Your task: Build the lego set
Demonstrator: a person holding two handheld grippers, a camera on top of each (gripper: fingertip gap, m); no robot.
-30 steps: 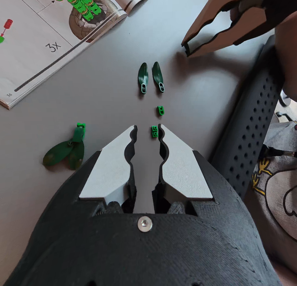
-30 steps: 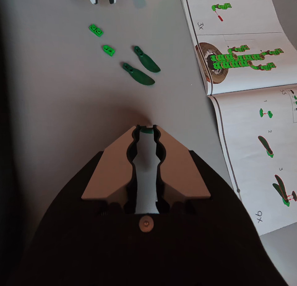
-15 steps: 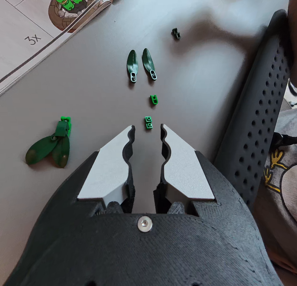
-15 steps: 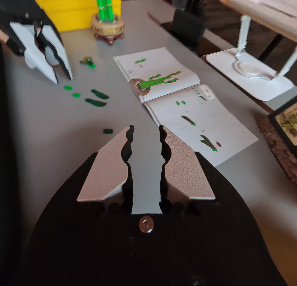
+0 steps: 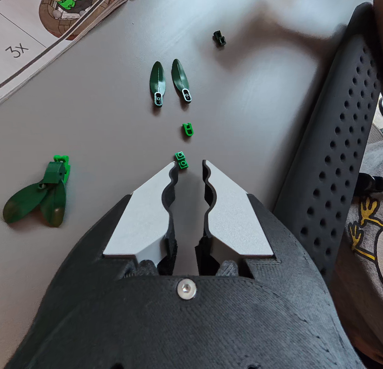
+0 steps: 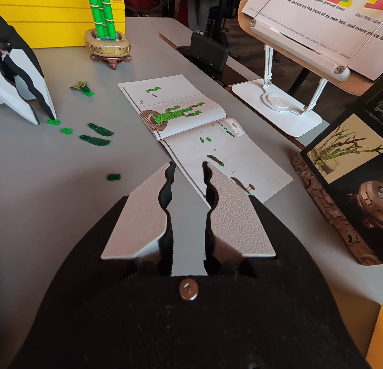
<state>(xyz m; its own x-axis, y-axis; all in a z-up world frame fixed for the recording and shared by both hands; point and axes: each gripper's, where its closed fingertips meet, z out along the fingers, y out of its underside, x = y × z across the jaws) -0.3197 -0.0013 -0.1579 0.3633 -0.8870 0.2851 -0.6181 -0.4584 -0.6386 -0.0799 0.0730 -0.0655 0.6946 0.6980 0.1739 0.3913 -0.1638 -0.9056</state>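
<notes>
My left gripper (image 5: 189, 164) is open and low over the grey table, its left tip beside a bright green two-stud plate (image 5: 181, 160). Ahead lie a small bright green clip piece (image 5: 188, 129), two dark green leaves (image 5: 158, 81) (image 5: 181, 78) and a small dark green piece (image 5: 219, 38). A built leaf cluster (image 5: 41, 191) lies to the left. My right gripper (image 6: 188, 165) is open and empty, raised above the table by the open instruction booklet (image 6: 186, 131). The right wrist view shows the left gripper (image 6: 44, 118), the plate (image 6: 53, 122) and the dark piece (image 6: 113, 177).
A bamboo model on a tan base (image 6: 106, 40) stands at the back before a yellow bin (image 6: 41, 17). A white stand with a printed sheet (image 6: 290, 102) and a set box (image 6: 352, 183) are to the right. A perforated black chair back (image 5: 335, 151) lines the table edge. The grippers' ends are close to 25 cm from one another. The dark piece (image 6: 113, 177) lies around 12 cm away from my right fingertips. The left camera catches it too, in the left wrist view (image 5: 220, 35).
My right gripper let go of the small dark green piece on the table, opened, then rose and pulled back. My left gripper has crept up to the two-stud plate.
</notes>
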